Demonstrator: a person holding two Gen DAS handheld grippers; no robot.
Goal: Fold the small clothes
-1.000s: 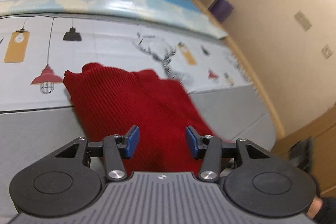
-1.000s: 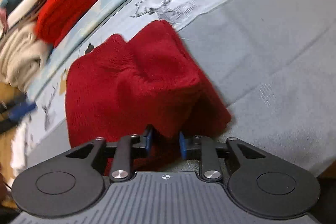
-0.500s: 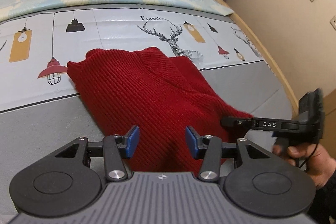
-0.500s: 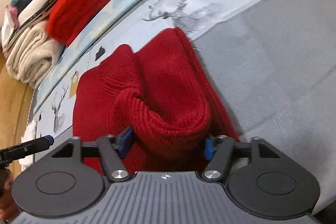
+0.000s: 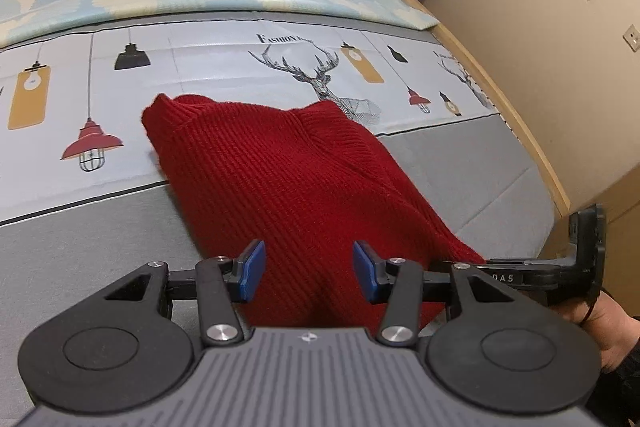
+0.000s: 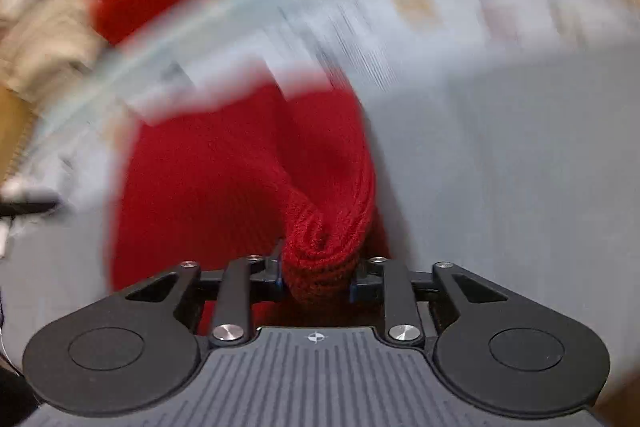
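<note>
Both grippers sit over the red knit garment (image 5: 288, 187) on the bed (image 5: 80, 267): right gripper (image 6: 318, 277) jaws just closed, clenching a bunched fold, left gripper (image 5: 308, 269) released above it, fold starting.

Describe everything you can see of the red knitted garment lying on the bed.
The red knitted garment is a ribbed knit, deep red, lying partly folded on the grey and printed bed cover. One thick bunched fold of it is pinched in the right tongs, which have just closed further on it. The left tongs hang open above its near part, not gripping it.
</note>
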